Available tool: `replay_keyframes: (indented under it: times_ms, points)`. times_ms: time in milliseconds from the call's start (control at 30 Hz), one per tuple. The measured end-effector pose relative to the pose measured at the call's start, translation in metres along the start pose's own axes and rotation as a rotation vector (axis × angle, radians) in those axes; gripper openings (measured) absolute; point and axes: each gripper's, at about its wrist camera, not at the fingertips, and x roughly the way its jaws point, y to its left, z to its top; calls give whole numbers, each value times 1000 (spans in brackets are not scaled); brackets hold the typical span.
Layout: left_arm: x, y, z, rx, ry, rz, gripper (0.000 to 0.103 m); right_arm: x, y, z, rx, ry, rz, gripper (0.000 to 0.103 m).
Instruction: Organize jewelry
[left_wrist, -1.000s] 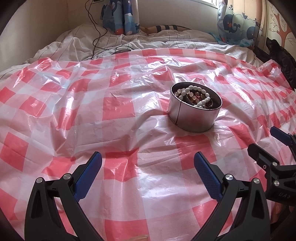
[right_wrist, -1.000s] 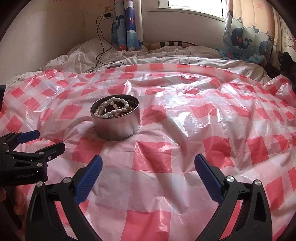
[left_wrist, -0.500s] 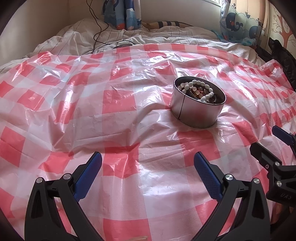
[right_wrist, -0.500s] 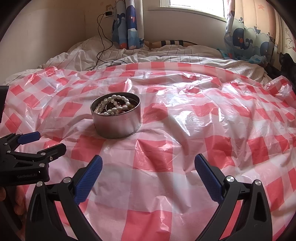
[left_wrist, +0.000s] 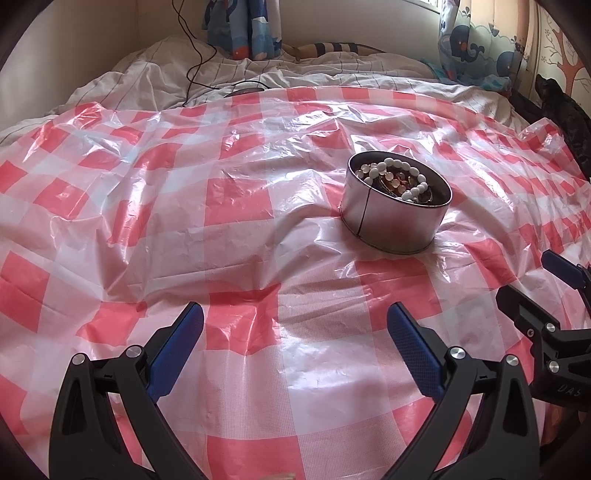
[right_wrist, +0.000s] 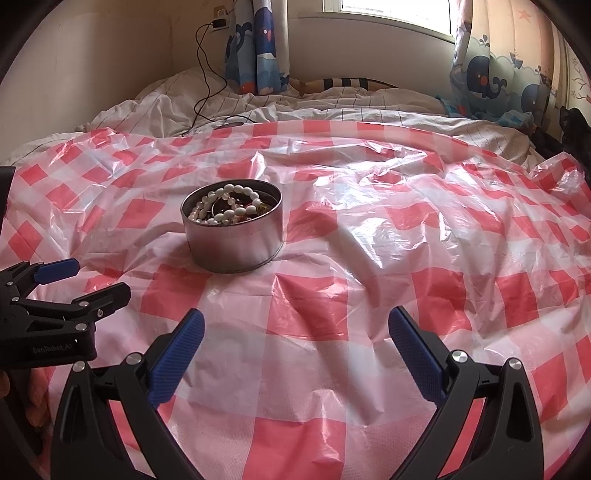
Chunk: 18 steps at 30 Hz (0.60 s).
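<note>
Gleaming round metal tin (left_wrist: 391, 218), pearly beads (left_wrist: 400, 177)

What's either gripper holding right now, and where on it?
Nothing. Left gripper and right gripper are both open over the checked sheet; the bead bracelets sit in the tin.

A home bedroom: rumpled bed (right_wrist: 332, 107), whale-print curtains (right_wrist: 258, 48), window (right_wrist: 388, 11).
</note>
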Motion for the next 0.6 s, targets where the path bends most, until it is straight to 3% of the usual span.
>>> replay_keyframes:
  times_ms: [600]
  points:
    - [1,1,0,2,0,2,95,0,0,-2,-7,6,-2,96]
